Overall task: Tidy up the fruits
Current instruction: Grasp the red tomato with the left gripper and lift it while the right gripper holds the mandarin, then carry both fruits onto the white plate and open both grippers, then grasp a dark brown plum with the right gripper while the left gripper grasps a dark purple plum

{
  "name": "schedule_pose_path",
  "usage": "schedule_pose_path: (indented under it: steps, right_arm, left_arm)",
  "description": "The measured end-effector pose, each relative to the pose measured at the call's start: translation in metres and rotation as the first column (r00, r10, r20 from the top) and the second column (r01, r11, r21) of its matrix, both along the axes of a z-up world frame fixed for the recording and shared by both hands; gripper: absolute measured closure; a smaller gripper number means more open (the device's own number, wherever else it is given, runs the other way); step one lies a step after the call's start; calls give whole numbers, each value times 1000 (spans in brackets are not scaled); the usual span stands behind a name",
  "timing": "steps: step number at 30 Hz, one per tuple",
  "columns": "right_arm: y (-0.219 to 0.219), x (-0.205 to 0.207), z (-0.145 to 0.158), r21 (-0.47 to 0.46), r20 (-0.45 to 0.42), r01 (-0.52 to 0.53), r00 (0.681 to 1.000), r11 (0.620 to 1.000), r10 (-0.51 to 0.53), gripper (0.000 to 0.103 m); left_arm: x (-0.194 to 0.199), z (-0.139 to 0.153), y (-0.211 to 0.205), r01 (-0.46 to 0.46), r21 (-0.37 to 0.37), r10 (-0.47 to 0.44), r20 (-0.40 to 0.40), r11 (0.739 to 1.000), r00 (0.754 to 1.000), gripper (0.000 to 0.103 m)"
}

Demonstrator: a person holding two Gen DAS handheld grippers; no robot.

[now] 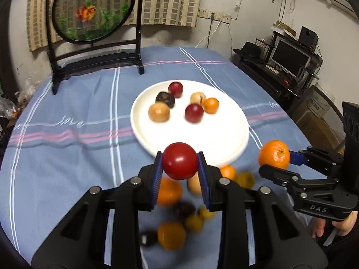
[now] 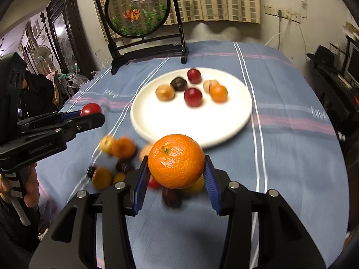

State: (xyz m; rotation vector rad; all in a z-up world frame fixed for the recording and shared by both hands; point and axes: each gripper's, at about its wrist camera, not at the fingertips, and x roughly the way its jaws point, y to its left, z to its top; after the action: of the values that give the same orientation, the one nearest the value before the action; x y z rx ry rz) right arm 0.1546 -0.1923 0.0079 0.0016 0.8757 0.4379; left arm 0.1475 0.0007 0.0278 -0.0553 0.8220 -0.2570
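Observation:
My left gripper (image 1: 180, 163) is shut on a round red fruit (image 1: 180, 160) and holds it above the table, just before the near rim of the white plate (image 1: 224, 143). My right gripper (image 2: 176, 168) is shut on a big orange (image 2: 176, 161), also held above the table near the plate (image 2: 224, 125). The plate carries several small fruits: two red, one dark, two tan, one orange. A blurred heap of loose fruits (image 1: 177, 213) lies on the cloth under both grippers; it also shows in the right wrist view (image 2: 116, 157).
A blue striped cloth (image 1: 74, 152) covers the round table. A black stand with a round fish picture (image 1: 92, 9) stands at the table's far left. A desk with a monitor (image 1: 289, 56) is off to the right.

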Motion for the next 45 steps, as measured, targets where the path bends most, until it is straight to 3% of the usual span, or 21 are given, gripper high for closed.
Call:
schedule_pose_path:
  steps: [3, 7, 11, 17, 18, 19, 20, 22, 25, 28, 30, 32, 37, 45]
  right_arm:
    - [6, 48, -11, -34, -35, 11, 999, 999, -12, 56]
    - [11, 101, -30, -99, -64, 43, 997, 994, -49, 56]
    - [10, 123, -44, -96, -107, 40, 993, 995, -51, 56]
    - [13, 133, -50, -102, -121, 25, 992, 994, -37, 55]
    - [16, 134, -51, -115, -123, 14, 992, 993, -28, 50]
    - [18, 133, -50, -132, -107, 15, 994, 991, -29, 44]
    - [19, 133, -48, -144, -91, 19, 995, 989, -33, 39]
    - [19, 128, -40, -167, -46, 29, 998, 985, -38, 39]
    - [8, 109, -19, -154, -9, 55, 998, 987, -57, 39]
    - [-6, 72, -6, -103, -5, 66, 998, 993, -67, 37]
    - [-12, 41, -4, -65, -5, 67, 998, 996, -67, 18]
    - [-13, 13, -5, -41, 10, 77, 997, 996, -77, 9]
    - [-15, -53, -10, -24, 31, 109, 994, 994, -108, 9]
    - [-13, -81, -14, -45, 27, 124, 992, 991, -123, 9]
  left_arm:
    - [44, -12, -4, 0, -42, -3, -72, 999, 997, 72]
    - [93, -38, -13, -19, -14, 17, -131, 1000, 991, 72]
    - [122, -58, -18, -23, -10, 21, -186, 1000, 982, 72]
    - [137, -63, -23, -12, 12, 14, -175, 1000, 984, 72]
    - [137, -62, -23, -15, 15, 17, -173, 1000, 985, 71]
    - [138, -61, -22, -22, 15, 24, -169, 1000, 985, 67]
    - [138, -58, -20, -27, 8, 28, -165, 1000, 986, 51]
    - [131, -45, -12, -46, -17, 43, -141, 999, 989, 29]
    - [108, -23, 1, -58, -32, 55, -91, 998, 994, 27]
    - [64, -6, 17, -86, -43, 84, -40, 995, 996, 15]
    - [28, -4, 23, -106, -27, 106, -12, 994, 994, 14]
    - [-7, -9, 27, -123, 4, 123, 18, 992, 992, 14]
    - [-60, -28, 37, -153, 38, 152, 23, 988, 988, 14]
    - [-103, -32, 39, -130, 47, 129, 37, 990, 991, 14]
